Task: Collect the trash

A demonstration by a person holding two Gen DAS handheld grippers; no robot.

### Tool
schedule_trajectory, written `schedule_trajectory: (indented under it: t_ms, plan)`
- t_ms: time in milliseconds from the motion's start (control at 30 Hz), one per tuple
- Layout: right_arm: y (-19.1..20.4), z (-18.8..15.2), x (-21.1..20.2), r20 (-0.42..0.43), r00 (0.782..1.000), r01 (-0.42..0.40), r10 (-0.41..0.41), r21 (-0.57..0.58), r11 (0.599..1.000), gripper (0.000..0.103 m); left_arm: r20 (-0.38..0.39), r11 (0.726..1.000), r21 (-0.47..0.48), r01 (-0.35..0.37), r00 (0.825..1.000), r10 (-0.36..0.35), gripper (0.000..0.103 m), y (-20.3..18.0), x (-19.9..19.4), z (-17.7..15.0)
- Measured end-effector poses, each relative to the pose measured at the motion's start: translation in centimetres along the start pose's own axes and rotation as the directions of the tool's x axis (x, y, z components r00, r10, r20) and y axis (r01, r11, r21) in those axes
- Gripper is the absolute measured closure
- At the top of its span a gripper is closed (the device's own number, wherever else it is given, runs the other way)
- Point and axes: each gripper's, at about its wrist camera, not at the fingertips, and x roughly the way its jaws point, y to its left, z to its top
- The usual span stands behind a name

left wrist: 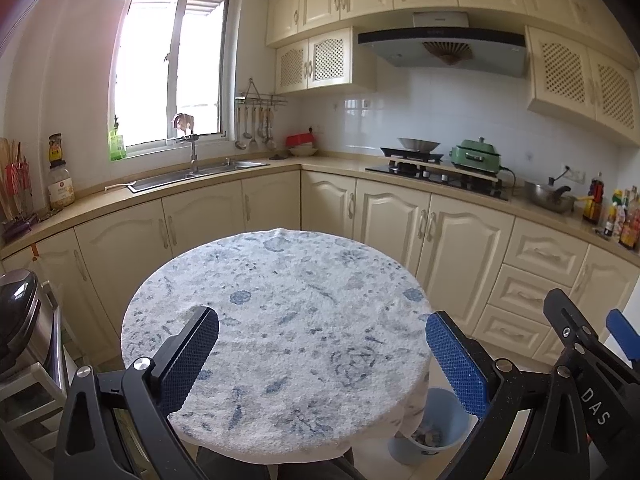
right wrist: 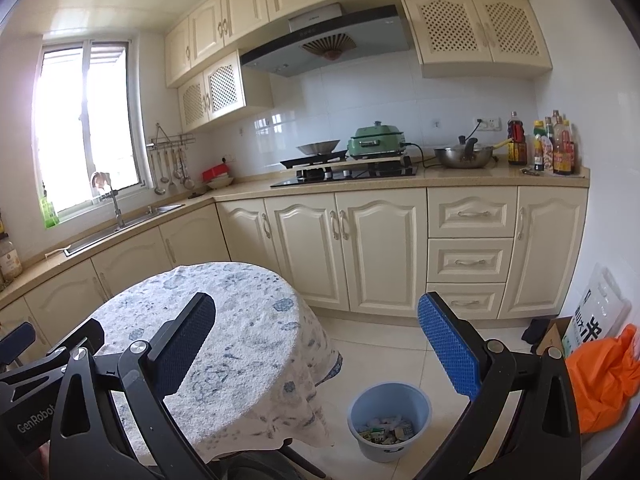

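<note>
Apparently finished: table (left wrist: 280, 304) bare, scraps piled in blue bin (right wrist: 390, 404) (floor nearby looks clean). Left gripper (left wrist: 320, 344) and right gripper (right wrist: 316, 340) both spread wide, holding nothing.

A cream-cabinet kitchen wraps round in an L. At ten o'clock a bright window (left wrist: 172, 68) floods daylight over the steel sink (left wrist: 200, 174). White tiled wall (left wrist: 448, 112) backs the hob (right wrist: 344, 172) at twelve, under a dark range hood (left wrist: 440, 46). Pale floor tiles (right wrist: 384, 344) lie below. An orange bag (right wrist: 604, 380) slumps at four o'clock.
</note>
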Motion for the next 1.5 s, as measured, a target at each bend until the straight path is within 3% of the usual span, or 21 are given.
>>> schedule_trajectory:
  t_ms: [1500]
  plan:
    - [0.3,-0.7,1.0,-0.046,0.999,-0.017,0.016,-0.023,1.0,0.0,-0.022,1.0,-0.013,-0.015,1.0,0.015,0.001,-0.3,0.1,-0.1]
